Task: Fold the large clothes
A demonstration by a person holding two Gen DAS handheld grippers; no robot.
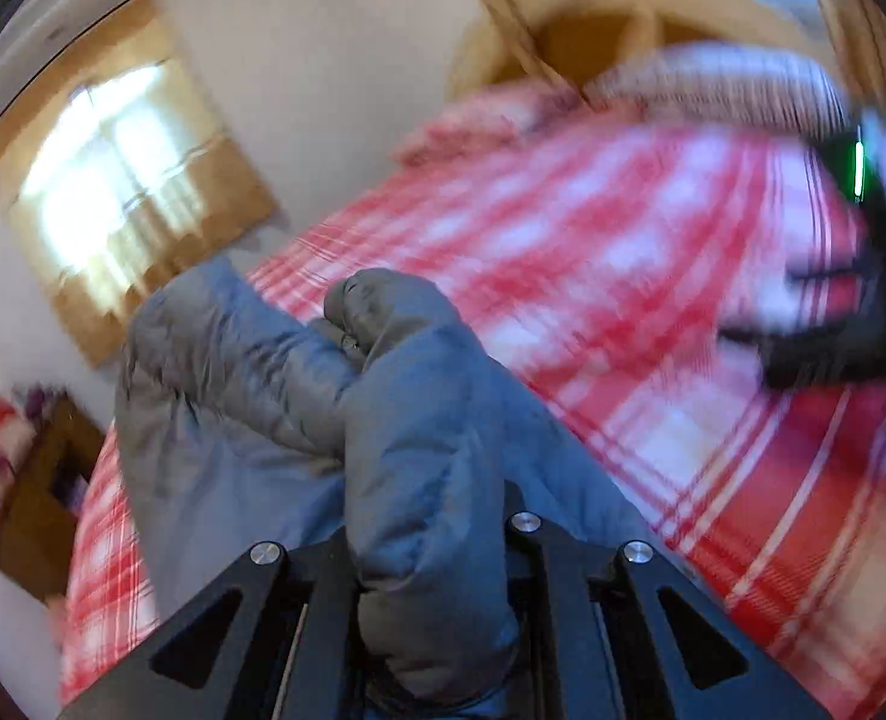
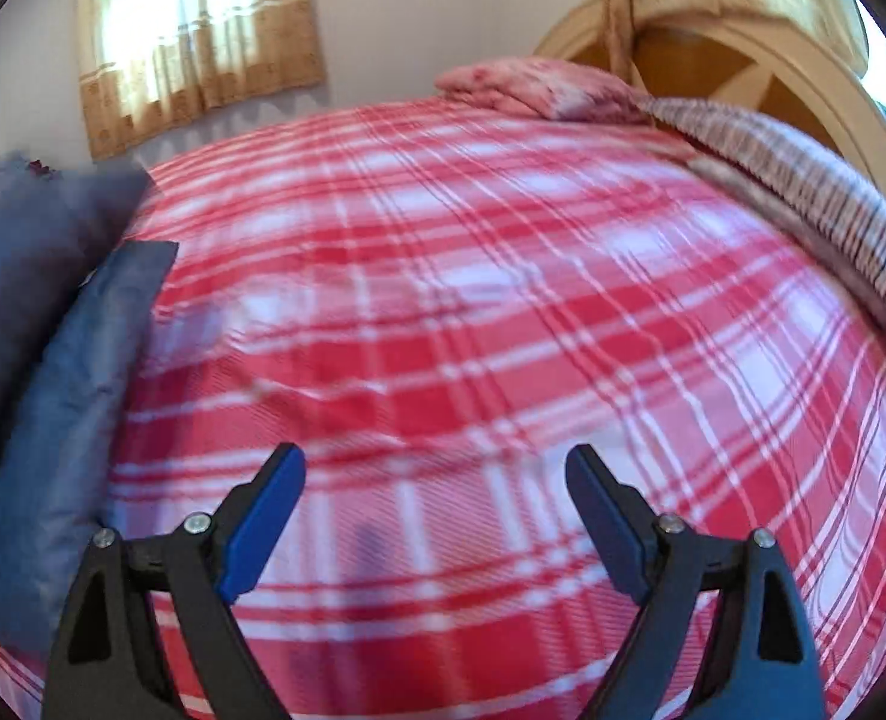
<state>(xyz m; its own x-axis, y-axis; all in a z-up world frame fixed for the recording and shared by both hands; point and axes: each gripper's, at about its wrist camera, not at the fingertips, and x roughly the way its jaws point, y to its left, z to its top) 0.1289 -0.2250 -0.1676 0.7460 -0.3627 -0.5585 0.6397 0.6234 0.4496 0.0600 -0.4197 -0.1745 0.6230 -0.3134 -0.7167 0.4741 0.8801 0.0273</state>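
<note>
A grey-blue padded jacket (image 1: 299, 396) hangs bunched in front of the left wrist camera. My left gripper (image 1: 437, 546) is shut on a fold of it, and the fabric hides the fingertips. The jacket also shows at the left edge of the right wrist view (image 2: 65, 372), lying on the bed's side. My right gripper (image 2: 437, 480) is open and empty above the red-and-white checked bedspread (image 2: 473, 300). It shows blurred at the right edge of the left wrist view (image 1: 845, 312).
A pink pillow (image 2: 539, 87) and a striped blanket (image 2: 815, 198) lie at the head of the bed by a curved wooden headboard (image 2: 791, 66). A curtained window (image 2: 197, 30) is on the far wall. A wooden stand (image 1: 41, 498) is beside the bed.
</note>
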